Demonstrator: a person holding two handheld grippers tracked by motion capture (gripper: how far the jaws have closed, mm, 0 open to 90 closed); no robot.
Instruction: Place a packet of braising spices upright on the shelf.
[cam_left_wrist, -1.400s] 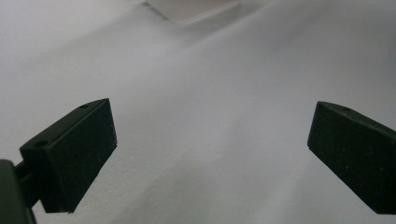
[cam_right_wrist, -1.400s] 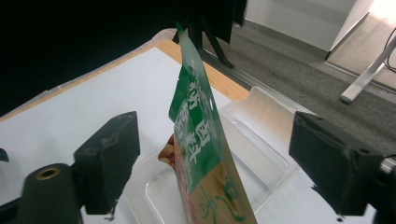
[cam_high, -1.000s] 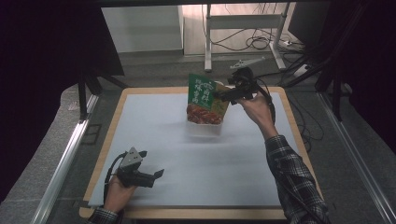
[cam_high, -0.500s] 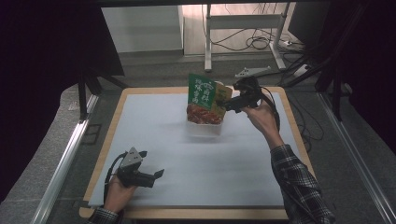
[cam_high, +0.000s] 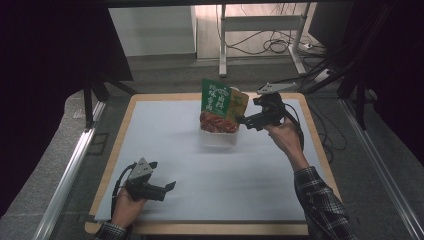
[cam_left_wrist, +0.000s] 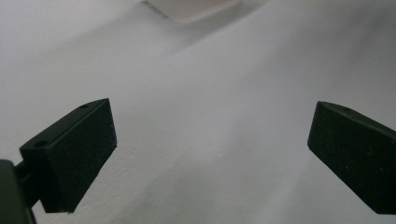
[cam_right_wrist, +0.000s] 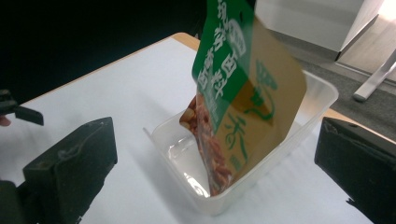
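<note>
A green and red snack bag (cam_high: 219, 106) stands tilted in a clear plastic tub (cam_high: 218, 138) at the back middle of the white mat. My right gripper (cam_high: 246, 116) hovers just right of the bag. Its jaws have just been opening and stand wide apart. In the right gripper view, the bag (cam_right_wrist: 240, 93) leans in the tub (cam_right_wrist: 303, 126) beyond my right gripper (cam_right_wrist: 215, 163), and no pad touches it. My left gripper (cam_high: 167, 187) rests near the mat's front left, open. The left gripper view shows my left gripper (cam_left_wrist: 210, 140) over bare mat.
The white mat (cam_high: 165, 145) lies on a wooden board (cam_high: 117, 145) with metal rails at both sides. Table legs and cables (cam_high: 280, 45) lie on the floor behind. In the right gripper view, the other gripper (cam_right_wrist: 18, 112) shows at the far left.
My right gripper has drawn back to the right and a little lower, away from the bag's top. The bag stays standing in the tub. The left hand has not moved.
</note>
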